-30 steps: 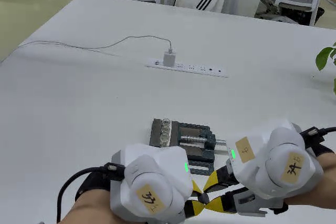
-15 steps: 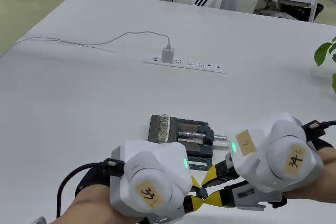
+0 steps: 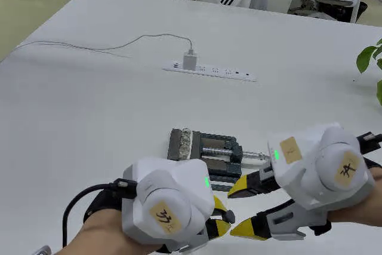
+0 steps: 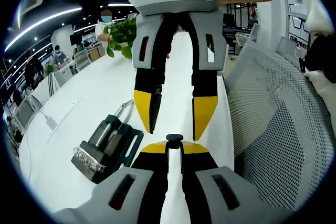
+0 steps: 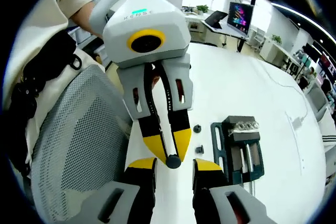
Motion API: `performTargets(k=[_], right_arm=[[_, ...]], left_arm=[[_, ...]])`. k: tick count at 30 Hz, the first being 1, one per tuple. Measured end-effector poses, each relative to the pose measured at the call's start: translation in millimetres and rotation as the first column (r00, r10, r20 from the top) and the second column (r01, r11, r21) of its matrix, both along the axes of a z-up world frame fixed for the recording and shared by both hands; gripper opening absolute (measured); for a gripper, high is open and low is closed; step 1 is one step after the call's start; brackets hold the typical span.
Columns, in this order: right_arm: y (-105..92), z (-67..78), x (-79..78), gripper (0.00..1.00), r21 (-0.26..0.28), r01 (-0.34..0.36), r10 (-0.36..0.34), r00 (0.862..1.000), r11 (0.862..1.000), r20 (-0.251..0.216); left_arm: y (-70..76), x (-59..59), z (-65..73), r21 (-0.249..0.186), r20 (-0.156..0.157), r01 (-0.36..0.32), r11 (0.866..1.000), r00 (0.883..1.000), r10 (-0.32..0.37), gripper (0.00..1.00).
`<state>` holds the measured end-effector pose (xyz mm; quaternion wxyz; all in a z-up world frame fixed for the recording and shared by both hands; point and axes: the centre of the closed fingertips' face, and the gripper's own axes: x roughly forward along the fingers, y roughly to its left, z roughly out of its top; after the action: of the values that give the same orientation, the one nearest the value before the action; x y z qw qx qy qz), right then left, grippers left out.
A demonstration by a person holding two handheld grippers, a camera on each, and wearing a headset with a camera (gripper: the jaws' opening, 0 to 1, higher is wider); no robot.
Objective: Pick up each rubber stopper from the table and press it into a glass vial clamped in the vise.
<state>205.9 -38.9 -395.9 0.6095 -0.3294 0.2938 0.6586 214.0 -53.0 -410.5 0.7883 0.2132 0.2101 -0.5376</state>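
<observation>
Head view: the white table (image 3: pixel 89 106) has a small vise (image 3: pixel 218 156) sitting near the front, with a row of clear glass vials (image 3: pixel 187 141) clamped upright at its left end. Can't tell if there's anything inside them, they're too small. A power strip (image 3: pixel 212 74) with a white charger (image 3: pixel 190 62) plugged in lies further back. The left tongs (image 3: pixel 219 216) are pinched on a dark rubber stopper (image 3: pixel 228 215), held just in front of the vise. The right tongs (image 3: pixel 234 214) point in from the right with their yellow tips spread wide, either side of that stopper but not touching it.

Left gripper view: its own tongs are nearly together, with the stopper poking up between the tips. The right tongs hang opposite, tips apart. The vise and its vials sit off to the left on the table, with a mesh chair (image 4: pixel 273 114) on the right.

Right gripper view: its own tips stand apart at the bottom. The left tongs come down from the top, gripping the stopper. Two loose stoppers (image 5: pixel 198 128) lie on the table just beside the vise, and the vial mouths look like clear rings.
</observation>
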Motion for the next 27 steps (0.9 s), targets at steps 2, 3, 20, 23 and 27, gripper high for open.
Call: performTargets(k=[2, 3, 20, 23, 27], right_arm=[[-1.2, 2.4, 1.5, 0.18, 0.014, 0.019, -0.019, 1.0, 1.0, -0.01], [-2.0, 3.4, 2.4, 0.18, 0.023, 0.033, -0.033, 0.999, 0.999, -0.019], [-2.9, -1.9, -3.8, 0.12, 0.042, 0.067, -0.064, 0.994, 0.997, -0.087], [-2.3, -2.0, -4.4, 0.12, 0.042, 0.066, -0.062, 0.994, 0.997, -0.09], [-2.1, -2.5, -4.3, 0.12, 0.04, 0.063, -0.059, 0.994, 0.997, -0.093]], left_arm=[[0.7, 0.6, 0.3, -0.001, 0.004, -0.002, 1.0, 1.0, 0.002, 0.04], [1.0, 1.0, 0.8, -0.005, 0.006, -0.005, 1.0, 1.0, 0.005, 0.04], [-0.3, 0.2, 7.4, -0.029, 0.025, -0.009, 1.0, 1.0, 0.01, 0.04], [0.0, 0.0, 7.6, -0.041, 0.01, -0.015, 0.999, 1.0, 0.016, 0.04], [0.1, -0.1, 7.7, -0.05, 0.005, -0.02, 0.999, 1.0, 0.02, 0.04]])
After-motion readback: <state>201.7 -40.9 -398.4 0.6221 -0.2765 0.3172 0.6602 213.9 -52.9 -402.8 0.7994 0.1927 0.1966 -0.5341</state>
